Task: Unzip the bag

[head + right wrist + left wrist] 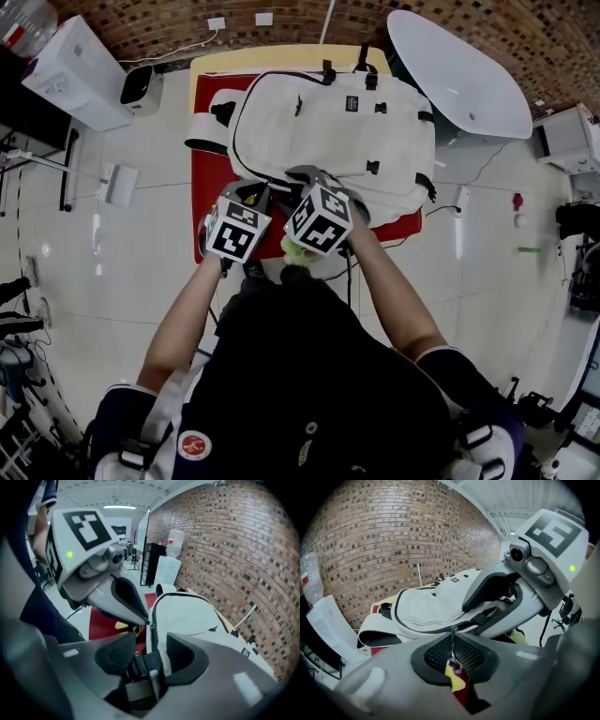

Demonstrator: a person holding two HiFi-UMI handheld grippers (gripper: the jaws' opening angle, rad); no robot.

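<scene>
Bag [328, 131] barely started, I'd say. Nearest, the left hand-held gripper [453, 654] is clenched on the zipper pull [453, 641]. The right hand-held gripper [150, 653] is released around a strap [146, 661]. Beyond, the zip looks closed on the table [281, 58].

The person wears a black top [309, 375] with dark blue short sleeves [120, 412] that carry white patches. There is a round red-and-white badge [194, 444] on the front and a pale strap [173, 398] over the left shoulder. The left gripper [452, 654] and right gripper [149, 657] are smooth grey plastic with black, finely meshed pads [433, 654]. Each is topped by a white cube [237, 231] printed with black square markers, with a small green light [572, 568] on its side and a round lens [516, 554] in the grey housing beneath.
</scene>
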